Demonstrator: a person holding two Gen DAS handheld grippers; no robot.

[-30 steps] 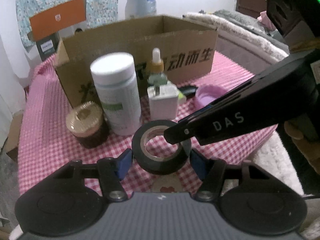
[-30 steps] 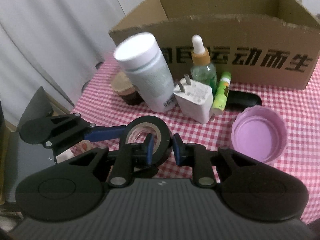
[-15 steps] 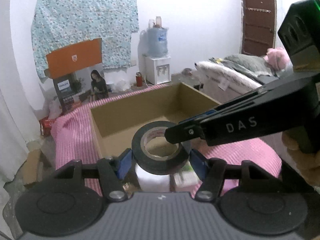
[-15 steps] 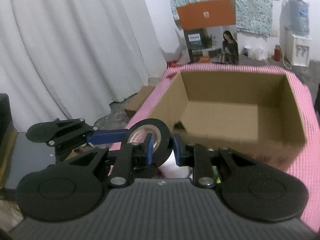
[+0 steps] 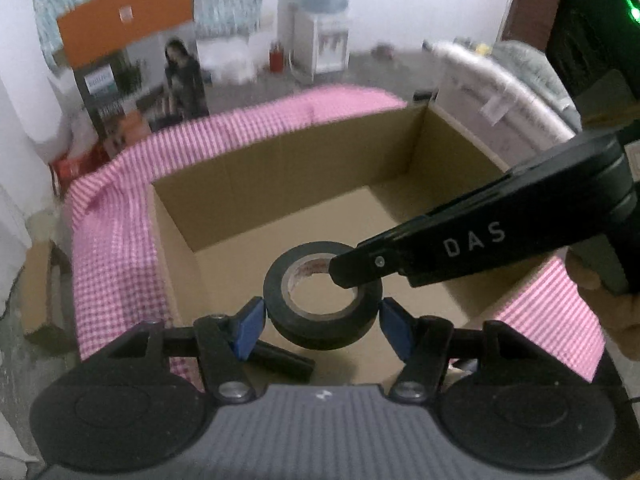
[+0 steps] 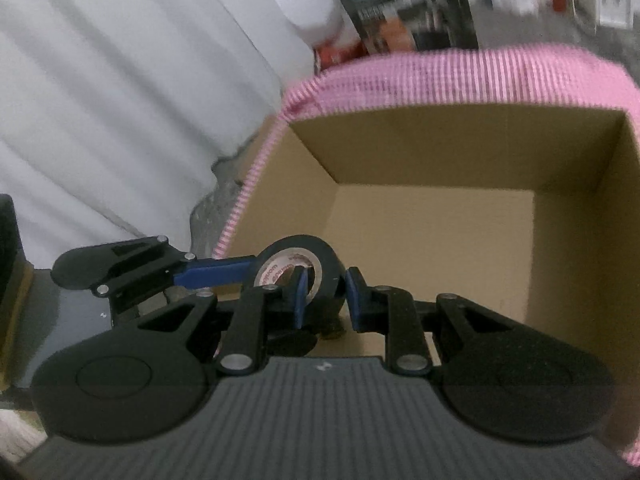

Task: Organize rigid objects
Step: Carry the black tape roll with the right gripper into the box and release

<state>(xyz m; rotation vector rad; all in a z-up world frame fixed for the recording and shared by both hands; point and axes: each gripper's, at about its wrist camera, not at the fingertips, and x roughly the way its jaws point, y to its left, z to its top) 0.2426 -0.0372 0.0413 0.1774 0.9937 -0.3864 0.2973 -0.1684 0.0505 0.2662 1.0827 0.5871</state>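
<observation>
A black roll of tape (image 5: pixel 322 298) hangs over the open cardboard box (image 5: pixel 280 168). My left gripper (image 5: pixel 322 318) has its blue pads on both outer sides of the roll. My right gripper (image 6: pixel 323 294) pinches the roll's wall (image 6: pixel 320 264), one pad inside the ring and one outside; its black finger (image 5: pixel 460 240) reaches in from the right in the left wrist view. The box (image 6: pixel 440 220) looks empty inside. The other table objects are hidden below the grippers.
The box stands on a table with a pink checked cloth (image 5: pixel 116 248). A white curtain (image 6: pixel 120 100) hangs to the left. An orange and grey product carton (image 5: pixel 136 60) and a water dispenser (image 5: pixel 324 36) stand on the floor beyond.
Both grippers have lifted the tape roll from the table among the bottles and carried it forward over the open box. Both grips are unchanged.
</observation>
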